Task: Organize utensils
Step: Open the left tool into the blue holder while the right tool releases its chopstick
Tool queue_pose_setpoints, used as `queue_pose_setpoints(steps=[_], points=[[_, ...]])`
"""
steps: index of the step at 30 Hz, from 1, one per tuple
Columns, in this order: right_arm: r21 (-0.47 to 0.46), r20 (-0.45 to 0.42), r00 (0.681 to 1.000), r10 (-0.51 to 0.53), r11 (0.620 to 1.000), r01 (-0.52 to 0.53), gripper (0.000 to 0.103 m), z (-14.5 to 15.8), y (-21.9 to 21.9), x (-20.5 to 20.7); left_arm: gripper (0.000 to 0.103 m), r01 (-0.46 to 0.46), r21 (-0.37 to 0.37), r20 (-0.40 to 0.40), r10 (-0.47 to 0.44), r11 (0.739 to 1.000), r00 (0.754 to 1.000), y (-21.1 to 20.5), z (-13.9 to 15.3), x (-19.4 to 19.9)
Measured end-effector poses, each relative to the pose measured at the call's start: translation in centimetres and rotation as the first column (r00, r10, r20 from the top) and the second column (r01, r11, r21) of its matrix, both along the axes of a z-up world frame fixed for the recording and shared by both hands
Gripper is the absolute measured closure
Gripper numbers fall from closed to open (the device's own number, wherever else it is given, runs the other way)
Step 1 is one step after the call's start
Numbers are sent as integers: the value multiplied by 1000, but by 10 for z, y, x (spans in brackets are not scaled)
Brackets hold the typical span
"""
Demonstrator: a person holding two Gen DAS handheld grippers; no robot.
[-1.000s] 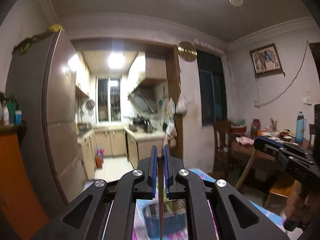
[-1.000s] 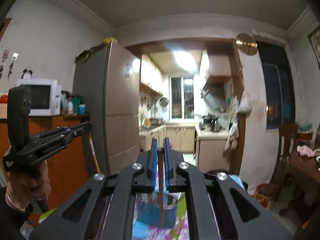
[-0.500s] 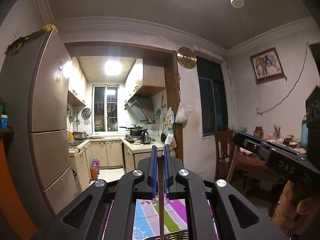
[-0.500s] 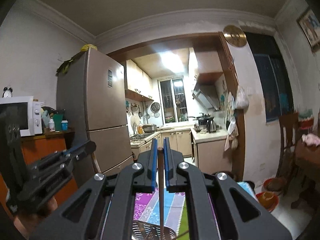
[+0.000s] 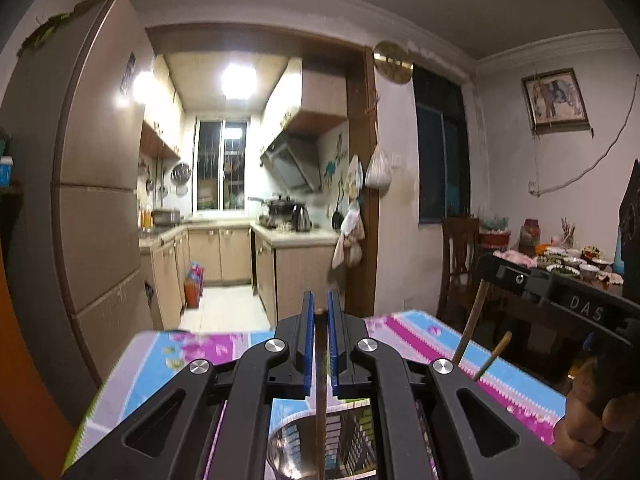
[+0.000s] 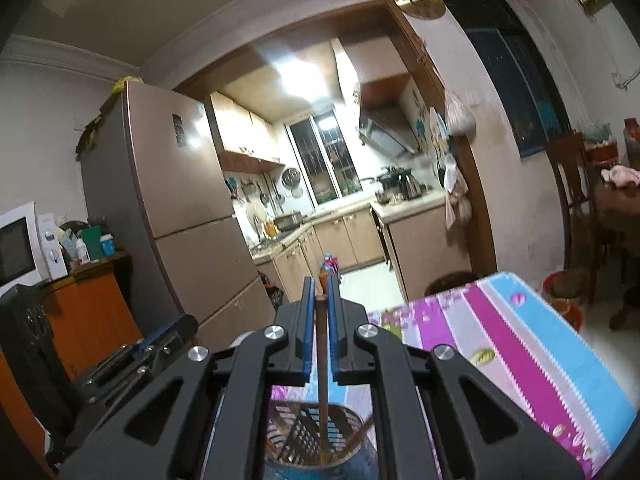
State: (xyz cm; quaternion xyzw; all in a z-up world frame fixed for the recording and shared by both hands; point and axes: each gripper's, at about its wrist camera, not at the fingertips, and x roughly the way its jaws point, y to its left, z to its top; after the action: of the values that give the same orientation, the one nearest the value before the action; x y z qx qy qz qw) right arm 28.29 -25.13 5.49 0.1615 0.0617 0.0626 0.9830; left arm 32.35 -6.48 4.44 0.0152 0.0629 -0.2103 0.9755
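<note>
My left gripper point(image 5: 319, 312) is shut on a brown chopstick point(image 5: 320, 408) that runs down into a perforated metal utensil holder point(image 5: 320, 452) below it. My right gripper point(image 6: 320, 300) is shut on another brown chopstick point(image 6: 322, 384), whose lower end stands inside the same metal holder point(image 6: 308, 436). In the left wrist view the right gripper's body point(image 5: 560, 300) shows at the right, with two chopstick ends point(image 5: 468, 328) sticking up by it. In the right wrist view the left gripper's body point(image 6: 132, 356) shows at the lower left.
The holder stands on a table with a striped pink, blue and floral cloth point(image 6: 520, 344). A fridge point(image 6: 172, 200) and orange cabinet point(image 6: 84, 304) stand left. A dining table with dishes point(image 5: 560, 264) and a wooden chair point(image 5: 460, 256) are at the right. The kitchen doorway lies ahead.
Both grippers have tilted down toward the table. The metal holder now sits under both chopsticks, and the right wrist view has rolled to the left. Both stay shut on their chopsticks.
</note>
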Motion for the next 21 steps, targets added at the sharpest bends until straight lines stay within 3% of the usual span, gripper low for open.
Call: queue_pose_setpoints(steps=[5, 7, 8, 15, 18, 21], points=[[-30, -5, 1000, -16, 999, 16, 95, 1, 3, -12, 95, -22, -2, -21, 22, 1000, 1000, 5, -11, 0], [-46, 22, 999, -30, 998, 31, 72, 11, 1, -23, 95, -33, -13, -5, 33, 999, 999, 11, -5, -7], [-52, 45, 998, -35, 998, 38, 70, 18, -2, -34, 95, -35, -26, 3, 35, 999, 999, 15, -1, -13], [-96, 167, 983, -74, 991, 91, 70, 65, -47, -135, 93, -105, -94, 107, 115, 990, 988, 77, 46, -81], [-165, 210, 969, -126, 973, 162, 70, 72, -68, -196, 73, -118, -95, 154, 132, 988, 979, 106, 54, -125], [-223, 222, 960, -172, 949, 222, 70, 67, -83, -246, 69, -152, -61, 190, 161, 986, 968, 133, 54, -171]])
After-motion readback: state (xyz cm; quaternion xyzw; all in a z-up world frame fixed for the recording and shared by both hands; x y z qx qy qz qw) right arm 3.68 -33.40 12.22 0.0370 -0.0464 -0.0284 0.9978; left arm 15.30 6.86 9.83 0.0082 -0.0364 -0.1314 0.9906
